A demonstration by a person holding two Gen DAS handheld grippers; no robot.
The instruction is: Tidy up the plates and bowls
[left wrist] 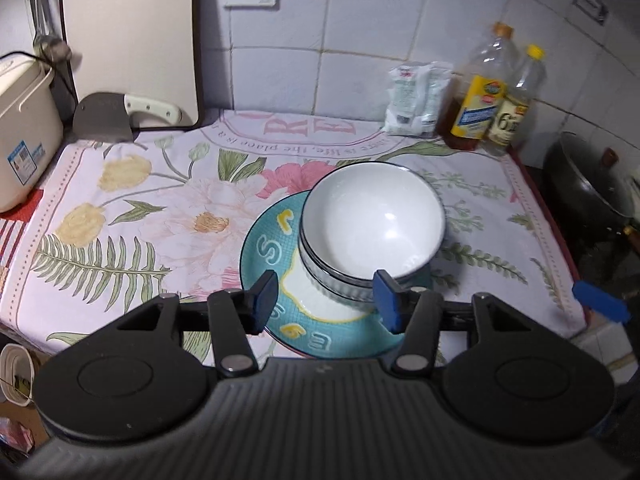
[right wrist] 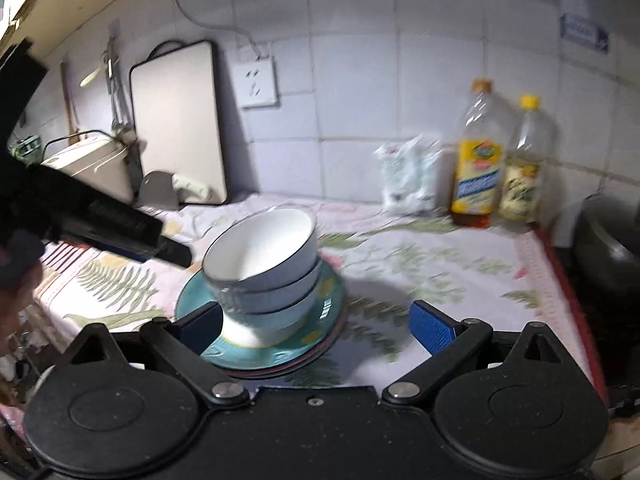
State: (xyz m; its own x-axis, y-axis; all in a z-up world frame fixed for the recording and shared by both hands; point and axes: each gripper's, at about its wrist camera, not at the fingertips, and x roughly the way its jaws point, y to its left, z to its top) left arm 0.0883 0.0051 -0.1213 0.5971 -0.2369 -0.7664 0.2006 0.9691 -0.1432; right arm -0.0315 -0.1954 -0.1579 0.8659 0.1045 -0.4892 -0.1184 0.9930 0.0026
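Note:
A stack of white bowls [left wrist: 372,220] [right wrist: 260,264] with dark rims stands on a teal plate [left wrist: 260,248] [right wrist: 328,304] with yellow letters. That plate tops a small pile of plates on the flowered cloth [left wrist: 140,208]. My left gripper [left wrist: 326,300] hovers over the near side of the plate, open, its blue pads apart from the bowls. The right gripper [right wrist: 316,328] is wide open in front of the same stack and holds nothing. One of its blue fingers [left wrist: 600,302] shows at the right edge of the left wrist view. The left gripper's body [right wrist: 120,224] crosses the left of the right wrist view.
Against the tiled wall lean a cutting board [left wrist: 128,40] and a cleaver [left wrist: 104,118]. A rice cooker [left wrist: 24,132] stands at the left. A white bag [left wrist: 416,100] and two oil bottles [left wrist: 484,92] sit at the back right. A dark wok [left wrist: 588,184] lies beyond the right edge.

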